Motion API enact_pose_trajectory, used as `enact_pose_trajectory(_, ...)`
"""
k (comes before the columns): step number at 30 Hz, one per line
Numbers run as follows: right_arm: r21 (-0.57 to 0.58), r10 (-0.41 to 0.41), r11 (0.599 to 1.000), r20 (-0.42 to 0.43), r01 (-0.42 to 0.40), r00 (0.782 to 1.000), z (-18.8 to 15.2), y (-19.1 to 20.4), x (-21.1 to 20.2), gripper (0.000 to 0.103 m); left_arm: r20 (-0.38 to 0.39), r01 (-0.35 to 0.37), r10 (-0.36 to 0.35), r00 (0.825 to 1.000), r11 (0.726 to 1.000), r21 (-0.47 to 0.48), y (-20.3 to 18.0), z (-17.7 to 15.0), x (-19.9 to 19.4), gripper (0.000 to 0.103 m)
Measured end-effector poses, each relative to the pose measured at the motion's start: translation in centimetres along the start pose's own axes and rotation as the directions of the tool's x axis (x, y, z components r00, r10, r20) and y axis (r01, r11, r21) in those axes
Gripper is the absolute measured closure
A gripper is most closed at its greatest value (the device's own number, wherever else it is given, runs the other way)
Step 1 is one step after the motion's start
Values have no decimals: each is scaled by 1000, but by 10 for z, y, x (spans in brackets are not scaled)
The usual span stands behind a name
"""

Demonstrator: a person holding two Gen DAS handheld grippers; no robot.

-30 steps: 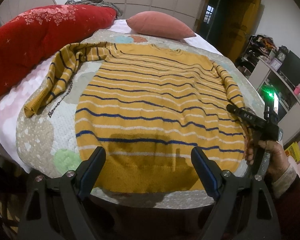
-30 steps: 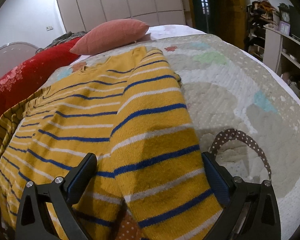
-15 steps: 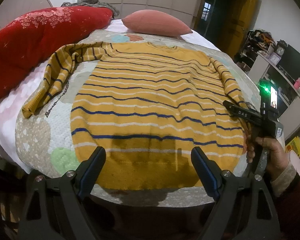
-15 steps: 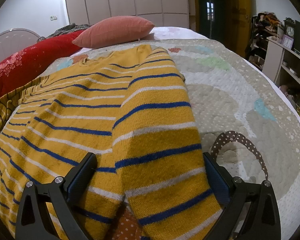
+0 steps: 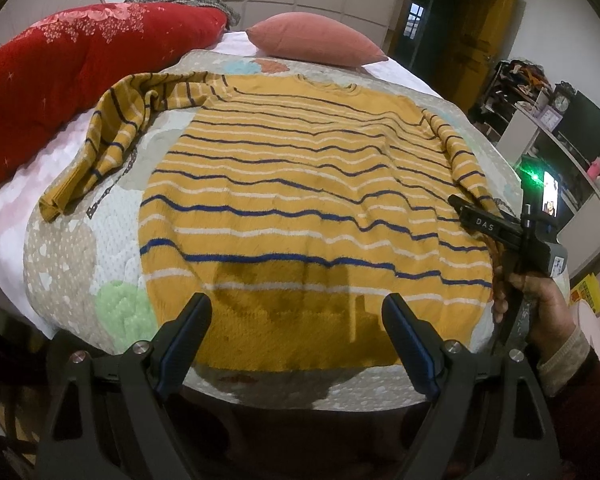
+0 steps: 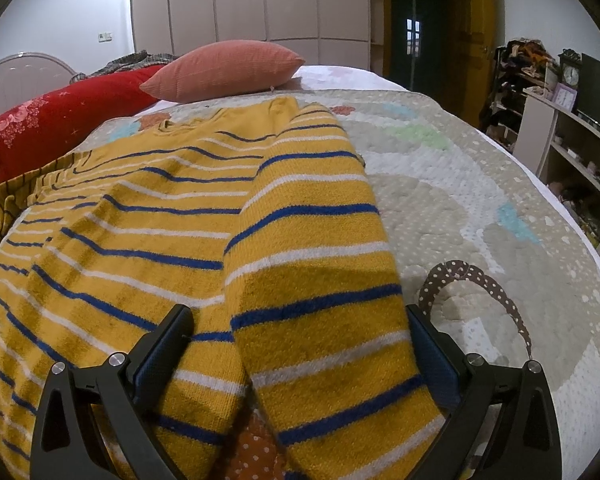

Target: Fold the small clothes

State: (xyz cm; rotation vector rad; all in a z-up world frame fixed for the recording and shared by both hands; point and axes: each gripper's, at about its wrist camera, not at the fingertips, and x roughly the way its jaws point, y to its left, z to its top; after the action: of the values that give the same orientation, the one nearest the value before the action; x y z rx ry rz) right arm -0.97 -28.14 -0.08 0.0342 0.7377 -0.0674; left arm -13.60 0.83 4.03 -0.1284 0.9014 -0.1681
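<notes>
A yellow sweater (image 5: 300, 208) with blue and white stripes lies flat on the bed, hem toward me. Its left sleeve (image 5: 112, 136) is bent out over the quilt. Its right sleeve (image 6: 316, 280) lies along the body's right edge. My left gripper (image 5: 296, 332) is open and empty, just above the hem. My right gripper (image 6: 300, 352) is open, its fingers on either side of the right sleeve near the cuff. It also shows in the left wrist view (image 5: 480, 220), held by a hand at the sweater's right edge.
The sweater lies on a dotted patchwork quilt (image 6: 480, 208). A red blanket (image 5: 60, 72) is piled at the left and a pink pillow (image 5: 316, 40) lies at the bed's head. Shelves (image 6: 572, 148) stand to the right of the bed.
Both views have shifted slightly. The left gripper has drawn back a little toward the bed's front edge; the right gripper has crept forward along the sleeve. Both stay open.
</notes>
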Motion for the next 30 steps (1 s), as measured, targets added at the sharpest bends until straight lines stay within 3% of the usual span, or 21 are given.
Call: enact_pose_trajectory(30,1,-19,1000,48,19,999,-7,1,-4,0,-35,12,-13,999,1000,-13,10,-11,14,17)
